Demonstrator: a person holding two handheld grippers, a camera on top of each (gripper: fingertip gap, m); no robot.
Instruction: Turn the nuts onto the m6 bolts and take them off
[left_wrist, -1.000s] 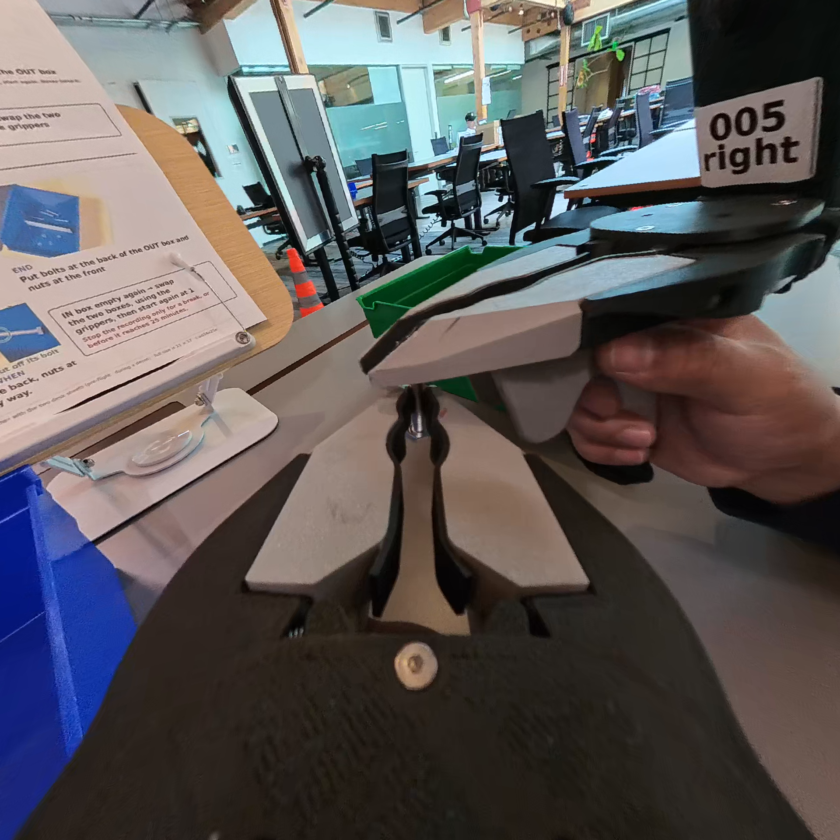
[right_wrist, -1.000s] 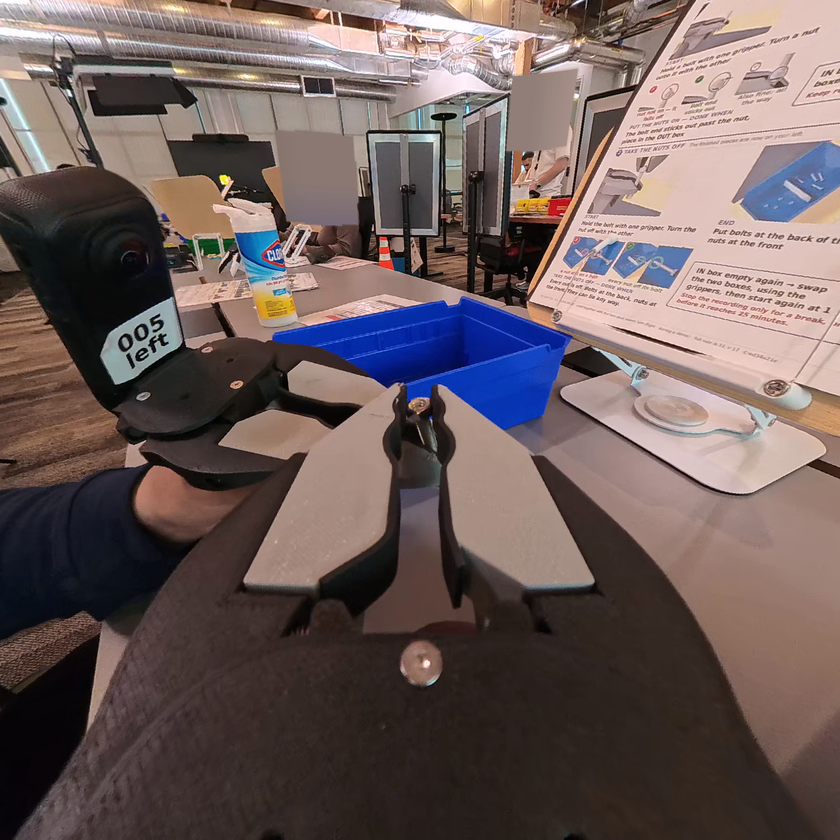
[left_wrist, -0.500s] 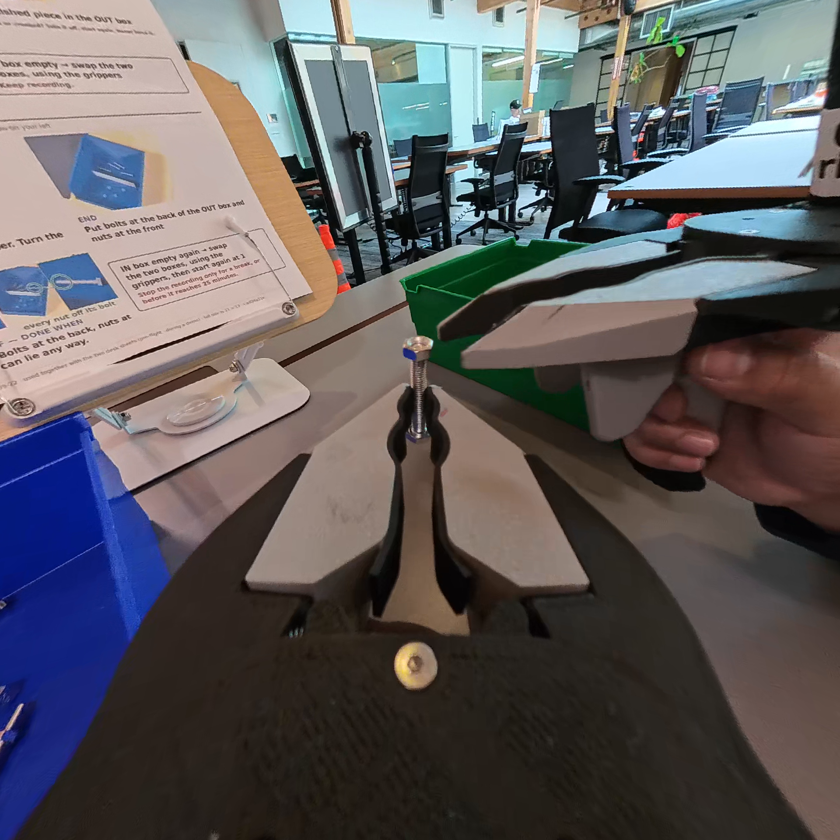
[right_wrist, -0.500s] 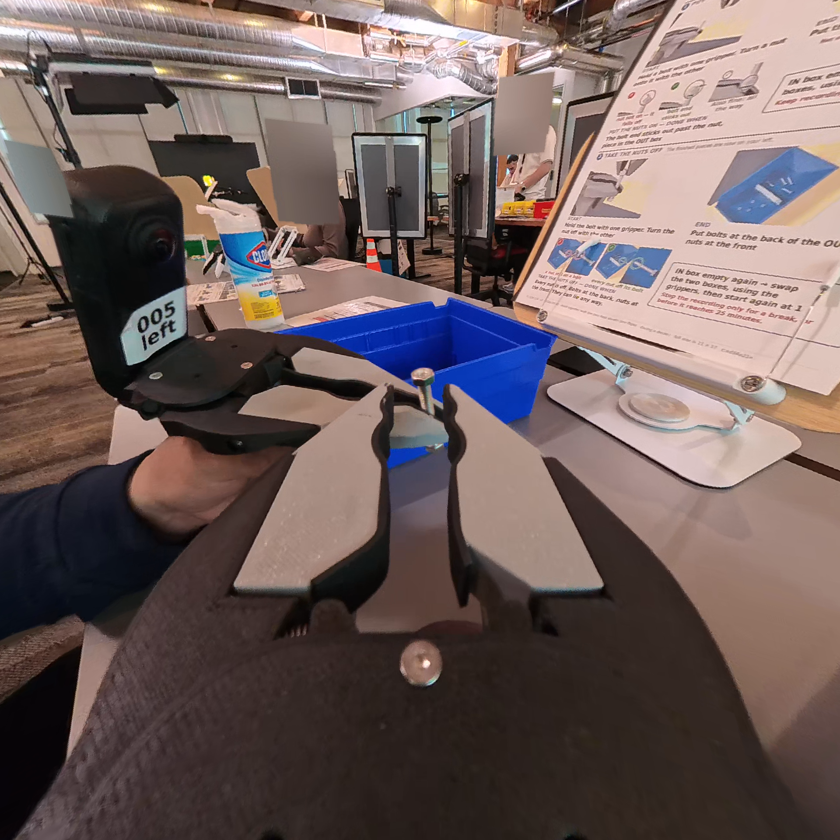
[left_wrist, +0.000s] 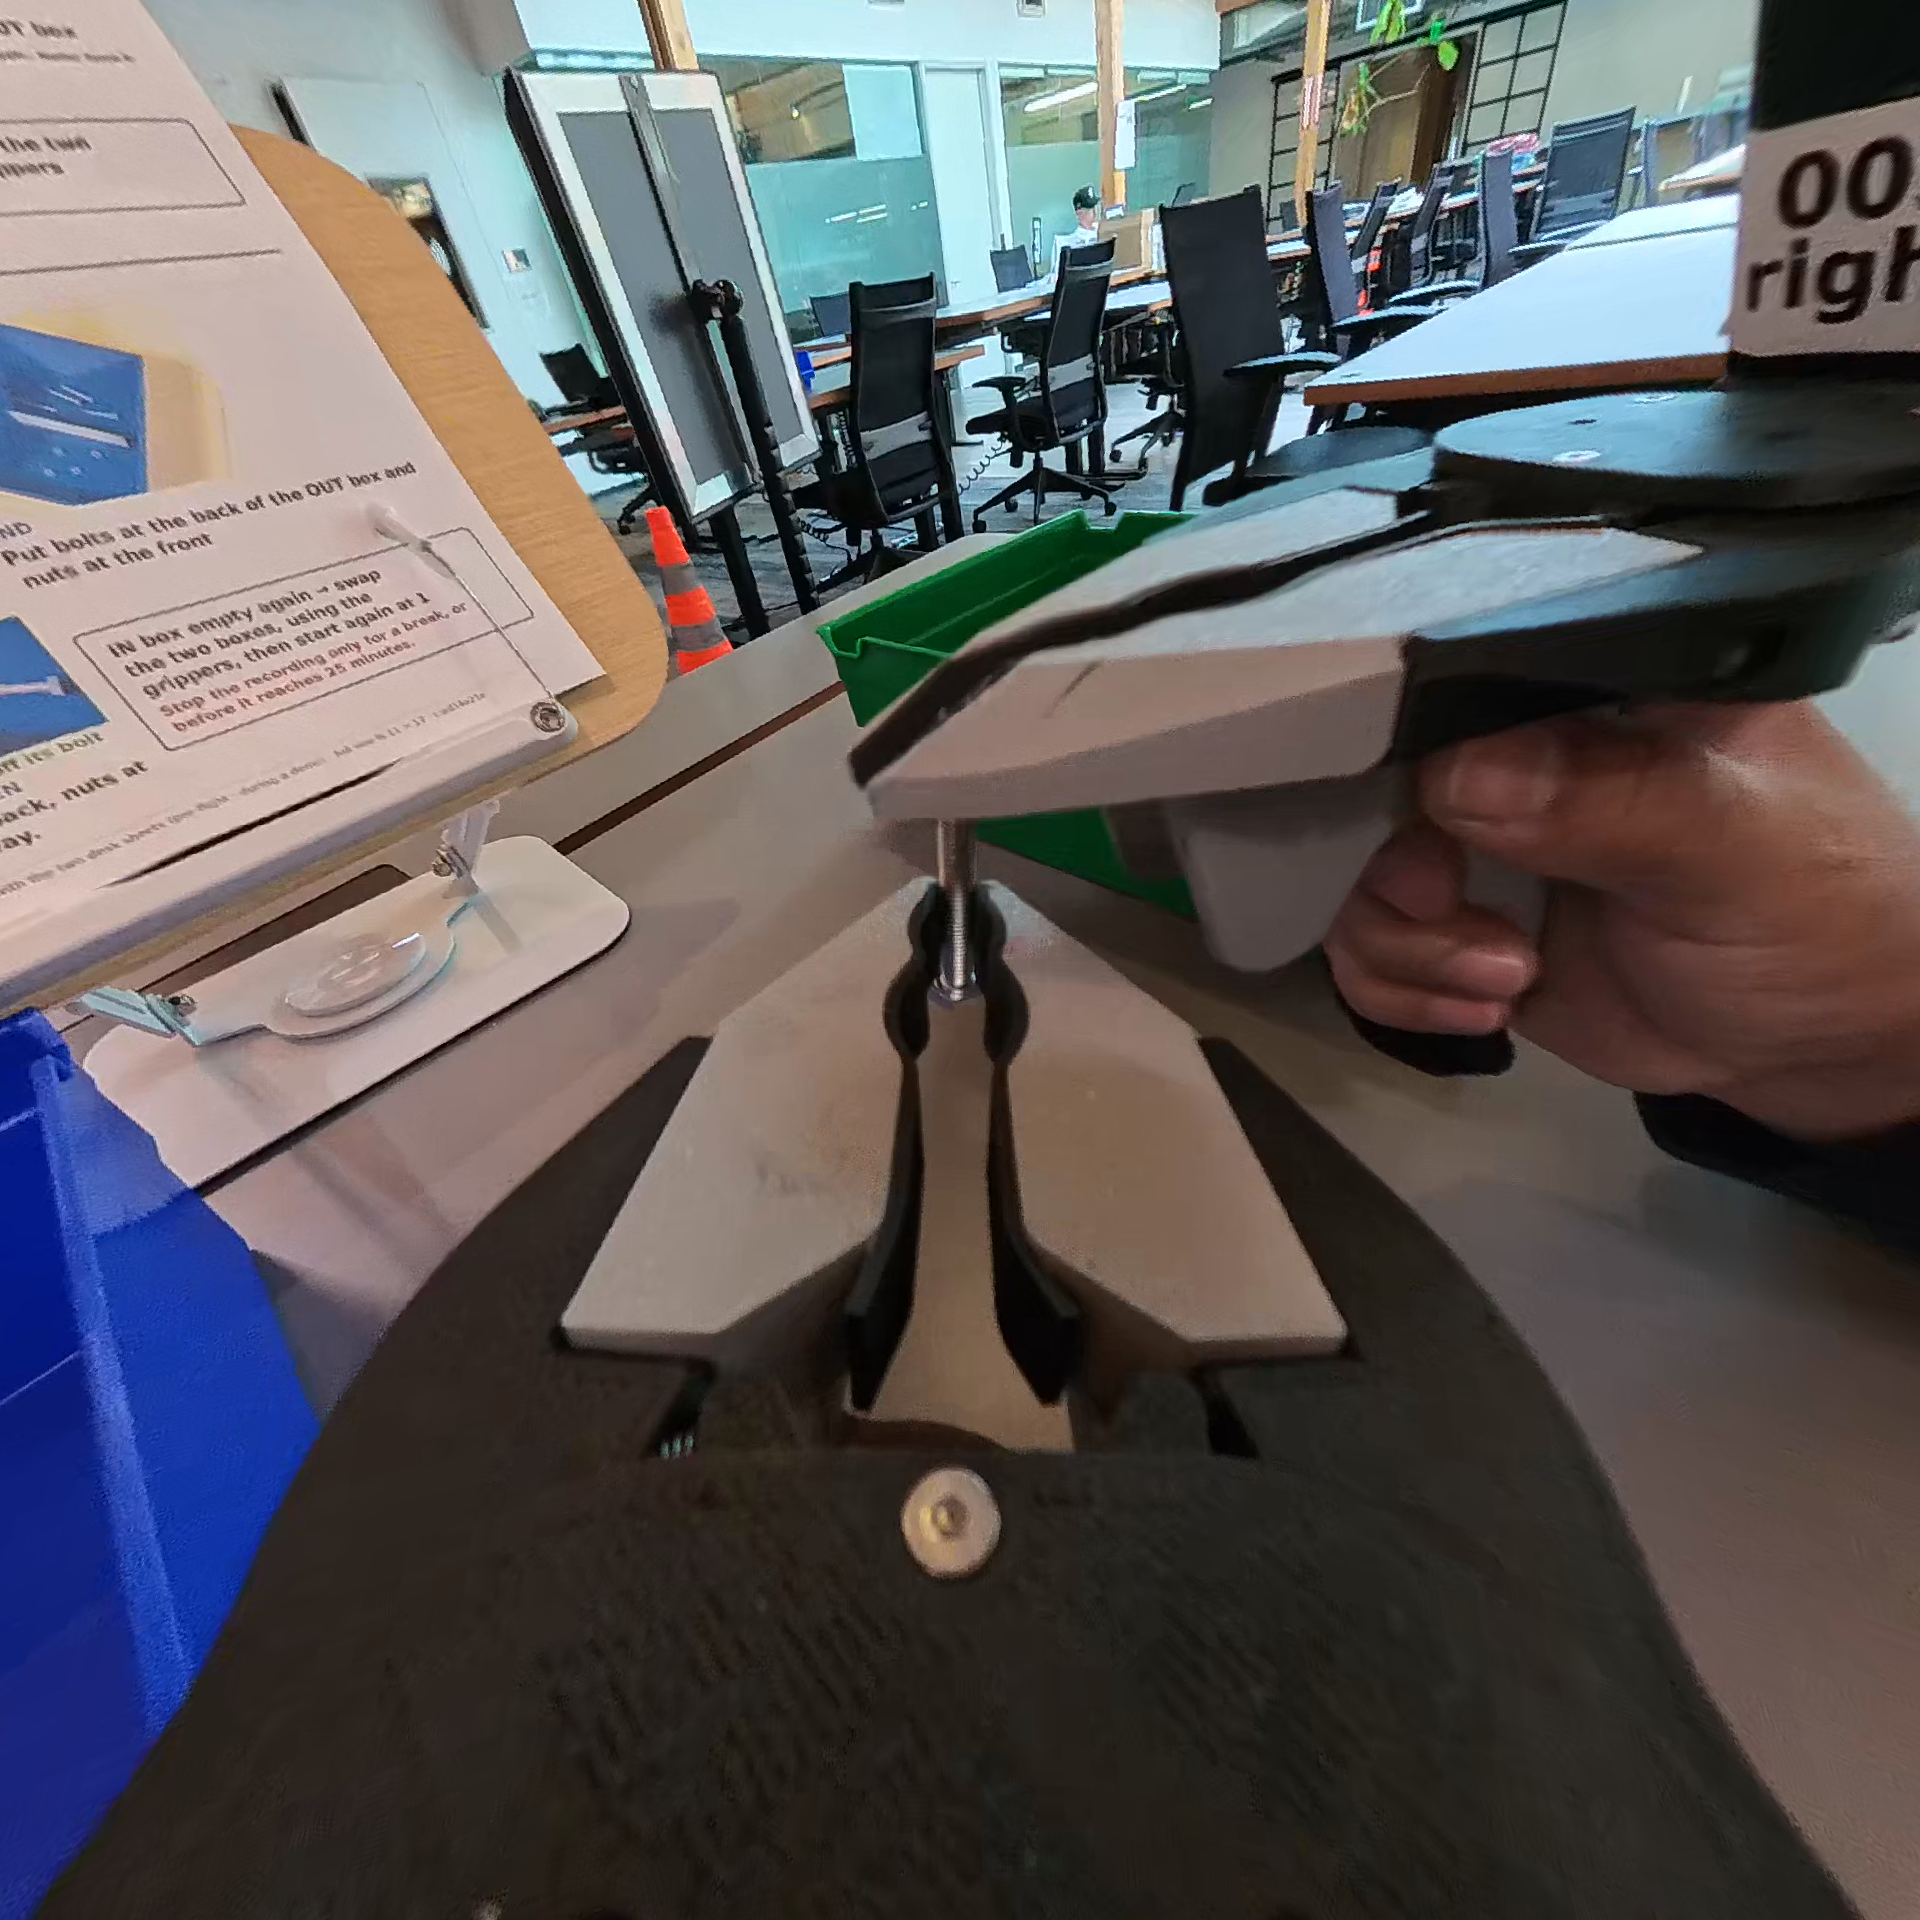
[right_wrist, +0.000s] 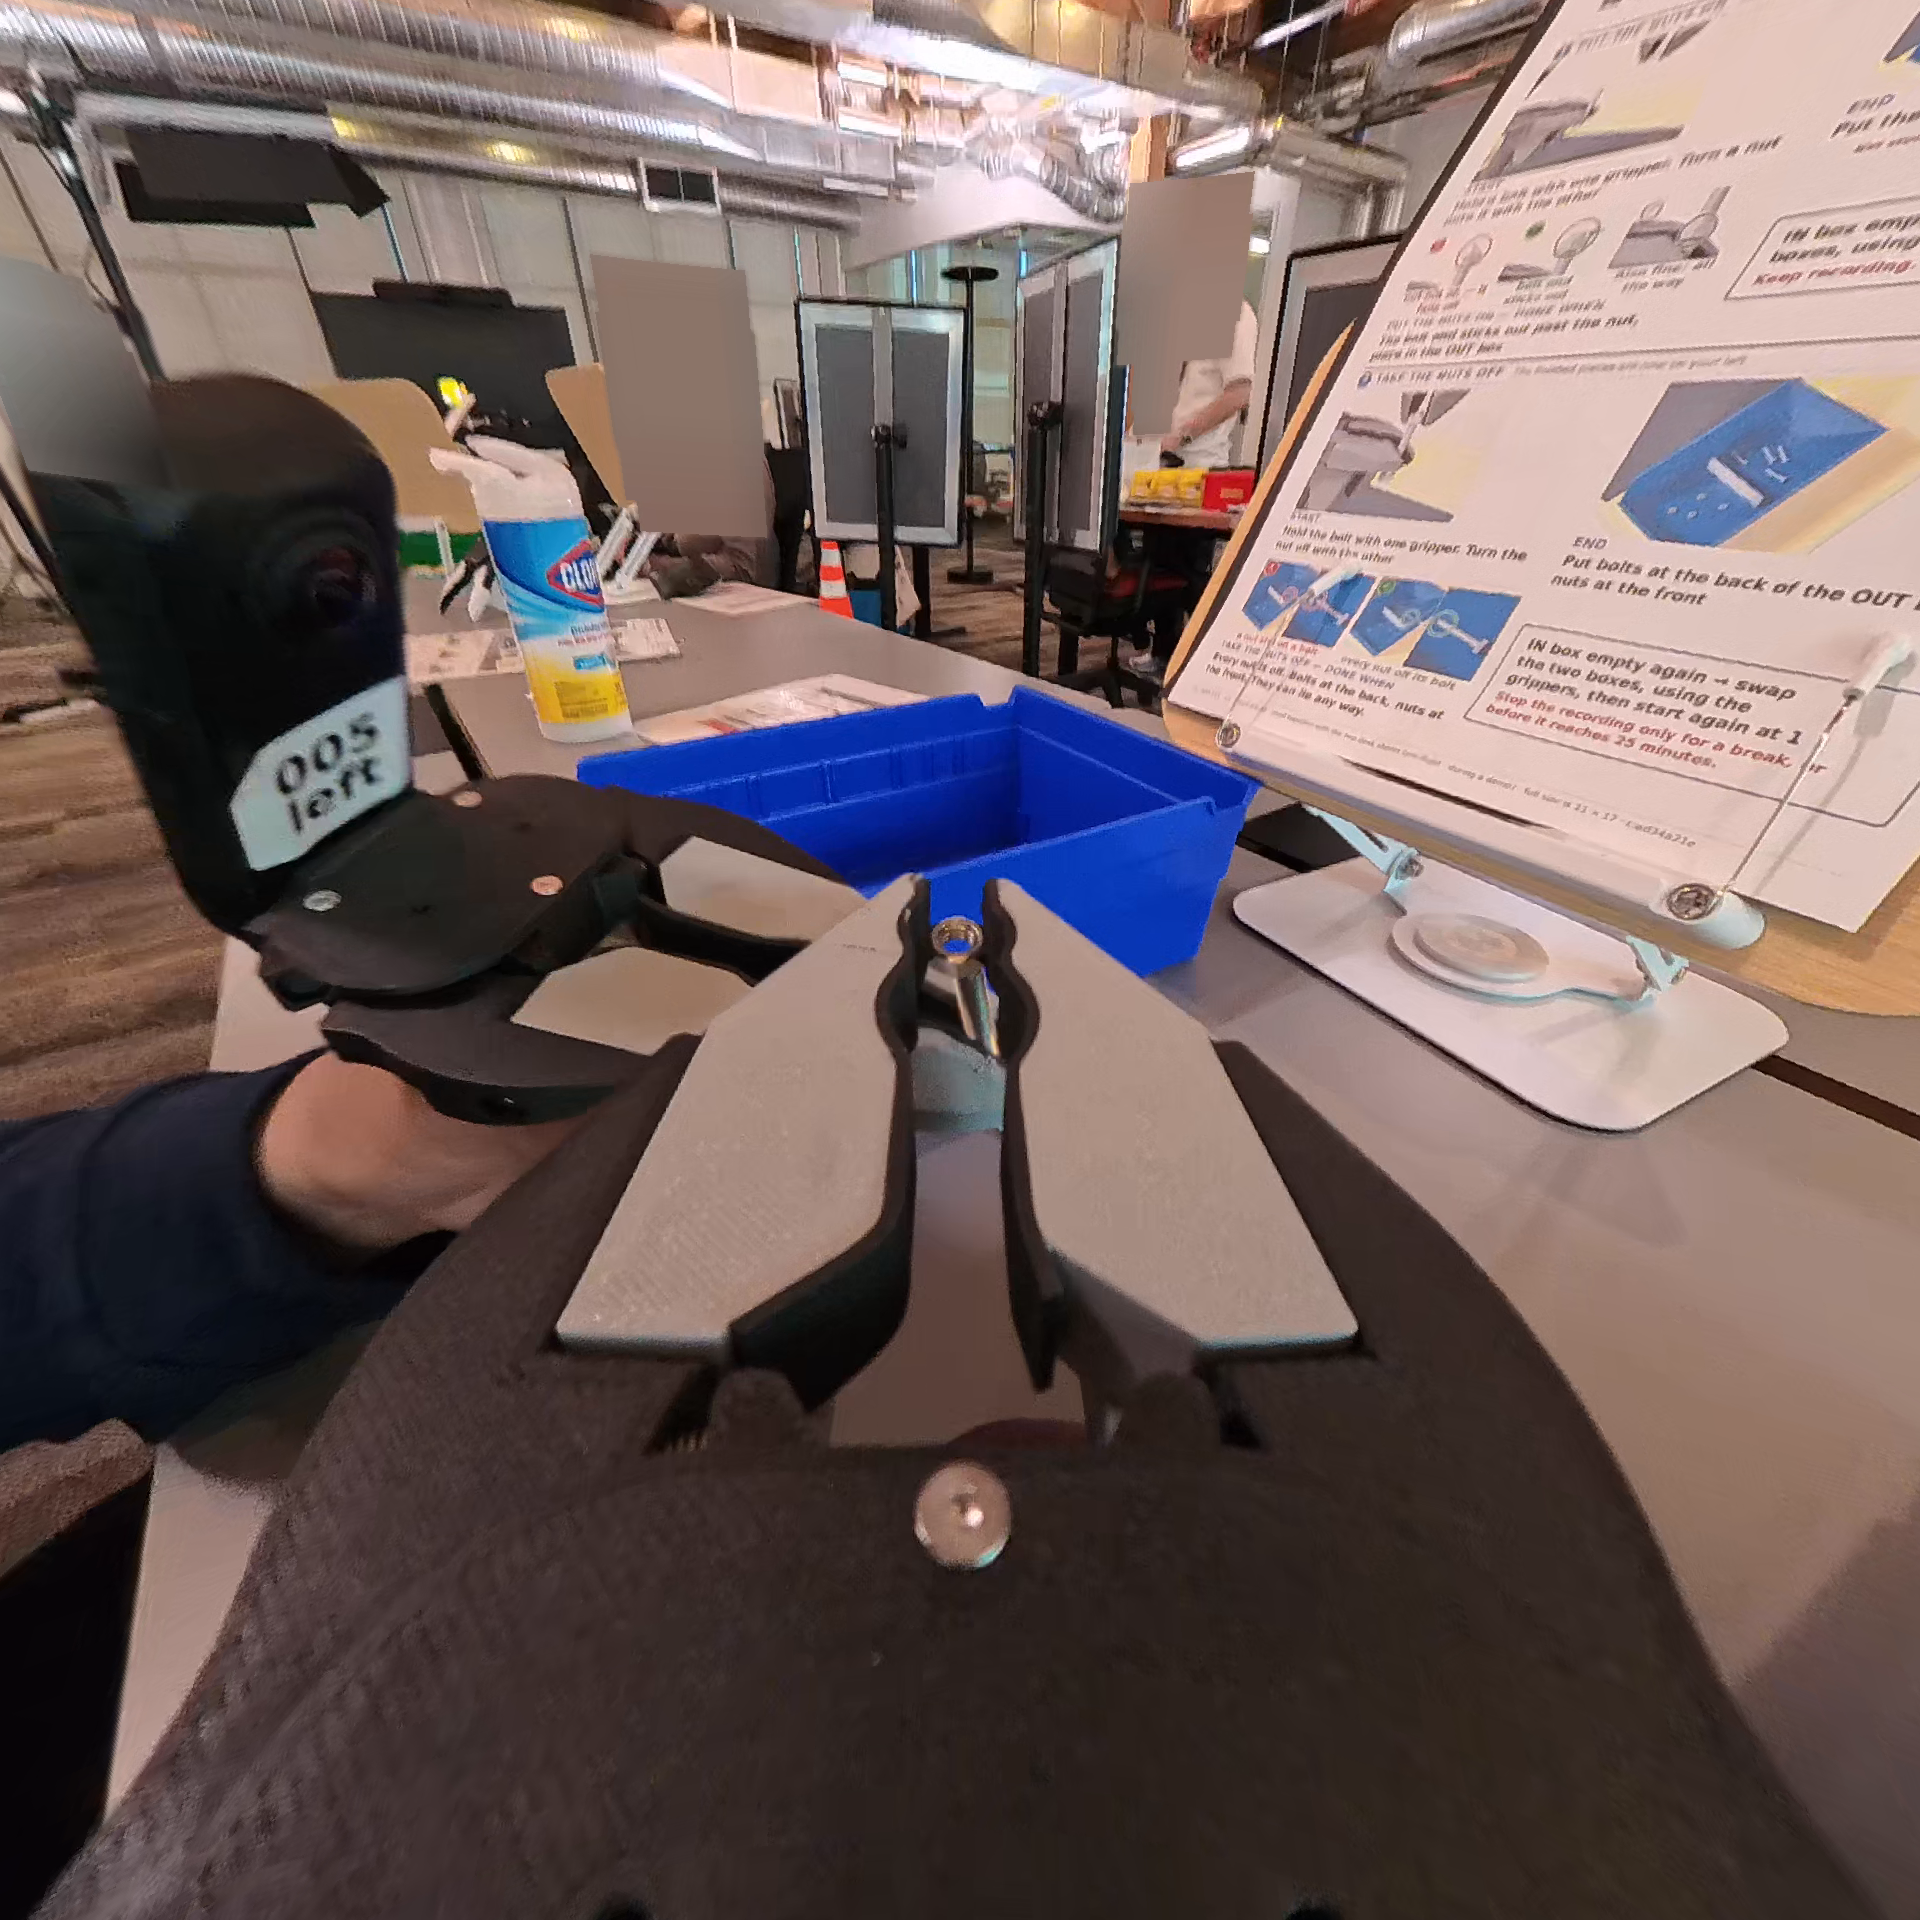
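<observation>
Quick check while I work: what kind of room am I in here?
Likely an open-plan office used as a data-collection workspace: rows of black office chairs at long desks, exposed ceiling ducts, and an instruction sheet propped by the blue bin.

Printed text and diagrams cover the instruction sheet clipped to the tilted wooden board. A white printed label sits on the left gripper's camera housing and another on the right gripper's camera housing. The wipes canister carries a brand logo.
</observation>
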